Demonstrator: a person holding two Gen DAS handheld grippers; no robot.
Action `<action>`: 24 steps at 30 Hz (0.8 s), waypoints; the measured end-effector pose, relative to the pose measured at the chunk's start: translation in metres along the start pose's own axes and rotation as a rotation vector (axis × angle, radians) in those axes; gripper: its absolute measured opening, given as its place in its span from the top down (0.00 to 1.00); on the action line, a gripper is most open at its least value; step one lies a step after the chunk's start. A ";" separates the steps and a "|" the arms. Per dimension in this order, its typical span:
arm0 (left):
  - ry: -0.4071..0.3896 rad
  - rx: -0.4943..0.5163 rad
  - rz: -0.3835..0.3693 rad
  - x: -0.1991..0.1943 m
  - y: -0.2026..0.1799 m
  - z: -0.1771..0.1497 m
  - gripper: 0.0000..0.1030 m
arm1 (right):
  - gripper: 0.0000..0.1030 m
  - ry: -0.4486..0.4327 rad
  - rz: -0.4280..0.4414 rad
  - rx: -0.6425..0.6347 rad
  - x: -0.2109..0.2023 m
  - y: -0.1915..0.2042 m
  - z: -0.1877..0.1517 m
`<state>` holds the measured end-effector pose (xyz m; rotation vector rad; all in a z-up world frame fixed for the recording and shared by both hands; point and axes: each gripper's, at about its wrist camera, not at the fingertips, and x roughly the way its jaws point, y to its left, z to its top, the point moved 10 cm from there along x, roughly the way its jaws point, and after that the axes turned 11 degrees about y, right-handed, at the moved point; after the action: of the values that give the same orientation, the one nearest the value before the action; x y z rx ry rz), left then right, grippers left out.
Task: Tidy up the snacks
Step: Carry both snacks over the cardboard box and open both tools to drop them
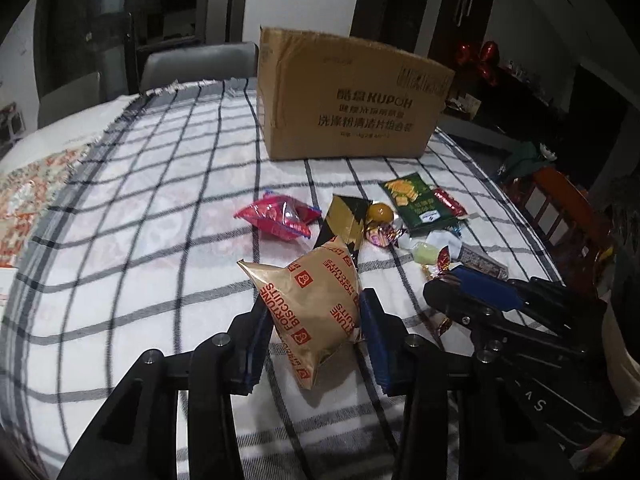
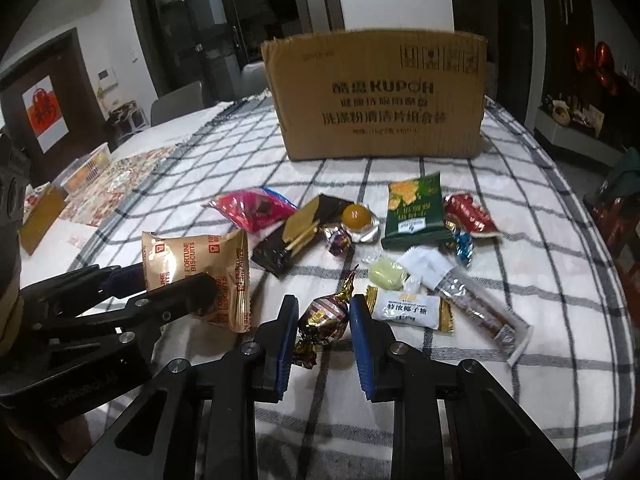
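Fortune Biscuits packet (image 1: 316, 312): clamped between the pads of the left gripper (image 1: 314, 320), near the table's front edge; best lifted steadily, its puffed foil squeezed no harder. Foil-wrapped candy (image 2: 324, 316): pinched in the right gripper (image 2: 324, 320), beside the coconut candy (image 2: 408, 307), the remaining snacks (image 2: 412, 210) scattered mid-table. Cardboard box (image 2: 380, 100): upright toward the far edge of the checked cloth (image 1: 160, 248), contents hidden.
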<state>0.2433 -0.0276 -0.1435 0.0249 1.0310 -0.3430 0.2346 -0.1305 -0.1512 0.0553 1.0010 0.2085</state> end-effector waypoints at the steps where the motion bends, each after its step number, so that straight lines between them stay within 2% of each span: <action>1: -0.008 -0.003 0.007 -0.007 -0.001 0.000 0.59 | 0.73 -0.011 0.004 -0.002 -0.006 0.002 0.001; 10: -0.085 0.006 0.075 -0.058 -0.009 0.010 0.59 | 0.73 -0.104 0.025 -0.030 -0.060 0.010 0.016; 18: -0.183 0.060 0.115 -0.095 -0.026 0.052 0.59 | 0.73 -0.164 0.056 -0.028 -0.091 0.001 0.051; 24: -0.238 0.070 0.111 -0.107 -0.032 0.090 0.59 | 0.73 -0.232 0.034 -0.046 -0.108 -0.007 0.087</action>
<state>0.2595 -0.0450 -0.0022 0.1014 0.7783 -0.2733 0.2520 -0.1549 -0.0156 0.0535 0.7641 0.2499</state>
